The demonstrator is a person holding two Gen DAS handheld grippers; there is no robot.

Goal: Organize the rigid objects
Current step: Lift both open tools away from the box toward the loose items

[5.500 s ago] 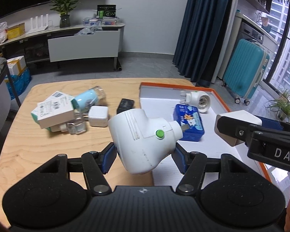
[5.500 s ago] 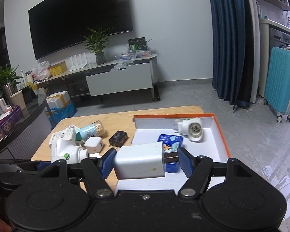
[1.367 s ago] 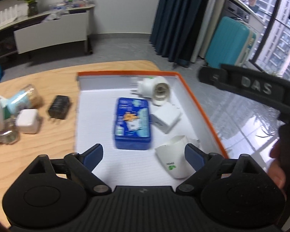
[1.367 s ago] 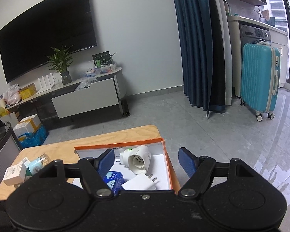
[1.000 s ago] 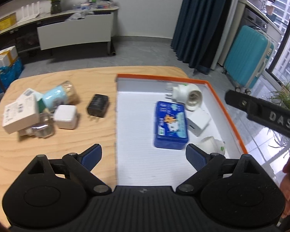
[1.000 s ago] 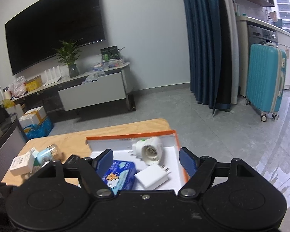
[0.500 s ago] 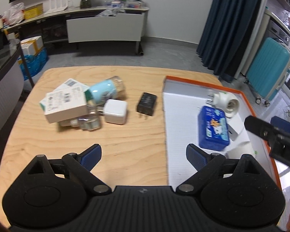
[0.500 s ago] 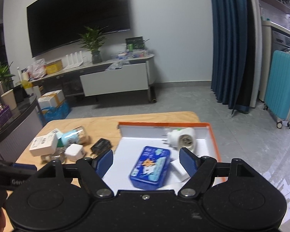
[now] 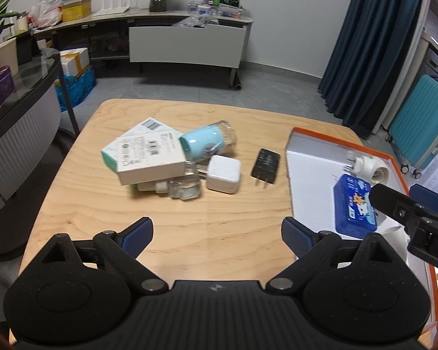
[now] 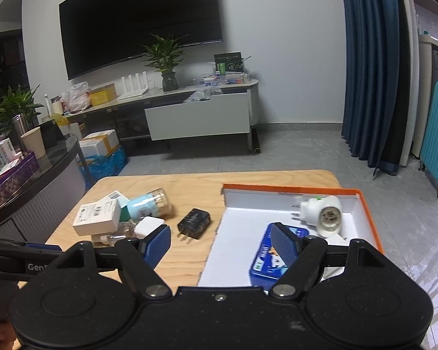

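I see a light wooden desk (image 9: 189,233) carrying boxes (image 9: 149,160), a white cube charger (image 9: 223,174), a black plug adapter (image 9: 265,165), and right, an orange-rimmed white tray (image 9: 309,186).

Black claw (image 9: 217,232), blue pads (image 9: 137,234)

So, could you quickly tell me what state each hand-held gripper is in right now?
Left hand-held gripper: open, holding nothing.
Right hand-held gripper: open, holding nothing.

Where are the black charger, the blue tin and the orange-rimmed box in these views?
black charger (image 9: 265,165), left wrist view, middle of its ribbed top face
blue tin (image 9: 354,201), left wrist view, middle of its printed lid
orange-rimmed box (image 10: 289,189), right wrist view, its far orange rim
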